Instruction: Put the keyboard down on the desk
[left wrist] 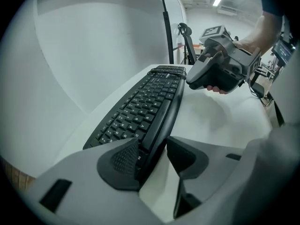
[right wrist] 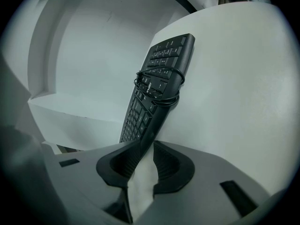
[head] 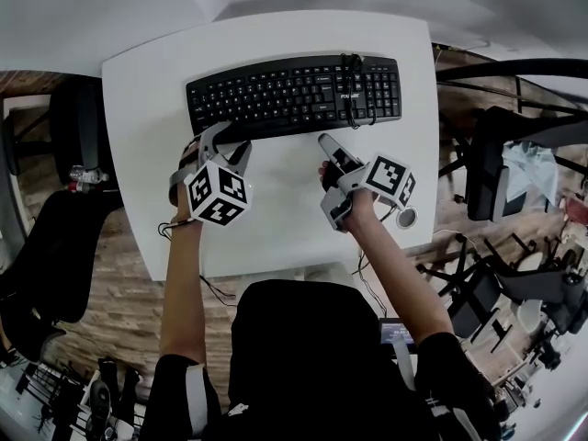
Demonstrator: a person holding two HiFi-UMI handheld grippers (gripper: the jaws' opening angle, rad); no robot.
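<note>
A black keyboard (head: 294, 95) lies flat on the white desk (head: 276, 219), with its cable (head: 349, 85) wound round its right part. My left gripper (head: 225, 141) stands open at the keyboard's front left corner. In the left gripper view the keyboard's front edge (left wrist: 157, 125) runs between the jaws; one pad (left wrist: 123, 159) lies against it, the other stands apart. My right gripper (head: 326, 143) points at the front edge right of the middle. In the right gripper view its jaws (right wrist: 146, 162) stand narrowly apart over bare desk, with the keyboard (right wrist: 168, 55) ending just ahead of the tips.
A small round object (head: 406, 217) lies on the desk near its right front corner. Black chairs (head: 55, 246) stand to the left and more chairs (head: 487, 163) to the right. A bottle (head: 81, 177) lies off the desk's left edge. A white wall rises behind the desk.
</note>
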